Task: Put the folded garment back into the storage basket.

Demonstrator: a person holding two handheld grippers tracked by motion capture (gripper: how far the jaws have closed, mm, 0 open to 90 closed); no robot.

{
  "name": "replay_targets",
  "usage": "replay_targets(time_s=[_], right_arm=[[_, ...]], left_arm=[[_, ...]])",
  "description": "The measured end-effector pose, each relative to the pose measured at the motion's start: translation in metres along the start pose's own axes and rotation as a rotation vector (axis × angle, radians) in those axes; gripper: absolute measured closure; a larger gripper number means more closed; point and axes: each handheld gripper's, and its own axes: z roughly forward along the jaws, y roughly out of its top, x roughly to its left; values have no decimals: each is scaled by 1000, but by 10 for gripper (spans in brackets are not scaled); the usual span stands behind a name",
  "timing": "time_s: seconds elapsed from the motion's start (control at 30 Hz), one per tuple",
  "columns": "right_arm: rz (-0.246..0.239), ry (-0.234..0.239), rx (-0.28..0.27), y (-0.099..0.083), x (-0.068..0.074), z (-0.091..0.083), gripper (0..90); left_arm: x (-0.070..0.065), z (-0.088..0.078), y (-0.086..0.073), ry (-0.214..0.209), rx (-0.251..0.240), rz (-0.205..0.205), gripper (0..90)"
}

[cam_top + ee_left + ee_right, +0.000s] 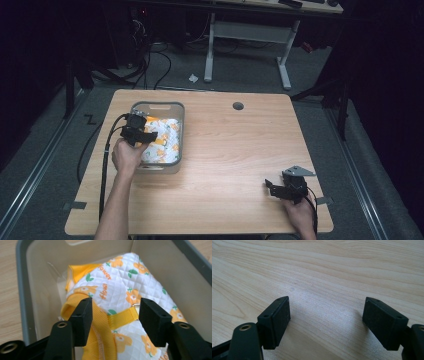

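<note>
While left gripper (113, 312) fingers gape, quilted cloth (120, 285) fills bin (22, 290).

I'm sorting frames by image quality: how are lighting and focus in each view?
High view: table lit, surroundings dark, picture soft. Left gripper view: quilted cloth in the grey bin sharp and evenly lit. Right gripper view: pale sheen on the wood between the open jaws, near jaws slightly soft.

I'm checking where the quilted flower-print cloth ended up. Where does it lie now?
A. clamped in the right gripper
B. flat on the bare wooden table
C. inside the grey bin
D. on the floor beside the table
C: the flower-print cloth lies within the walls of the grey bin, under the left gripper, whose jaws stand apart over it.
</note>
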Motion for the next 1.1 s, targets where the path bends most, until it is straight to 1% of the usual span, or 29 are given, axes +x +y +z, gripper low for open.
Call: replay_targets(time_s=[0.1,0.2,0.23,0.27,0.37,0.47,0.57,0.7,0.87,0.9,1.1], right_arm=[[1,1,-1,0,0,0,226],[2,1,-1,0,0,0,226],[1,1,-1,0,0,0,226],[1,1,-1,0,0,0,226],[1,1,-1,0,0,0,226],[1,1,-1,0,0,0,226],[2,1,-1,0,0,0,226],[2,1,-1,0,0,0,226],[2,1,-1,0,0,0,226],[2,1,-1,0,0,0,226],[2,1,-1,0,0,0,226]], left_arm=[[-3,-7,0,5,-30,-1,385],[-6,-15,1,3,-68,-2,370],[-9,-21,1,-8,-100,-8,361],[-9,-21,1,-8,-100,-8,358],[-14,-30,2,-31,-137,-12,350],[-18,-36,1,-40,-152,-8,346],[-22,-42,-1,-62,-186,-16,343],[-26,-48,-5,-82,-209,-27,343],[-32,-57,-8,-101,-236,-17,338],[-34,-59,-9,-105,-250,-17,338],[-43,-66,-11,-125,-259,-3,333]])
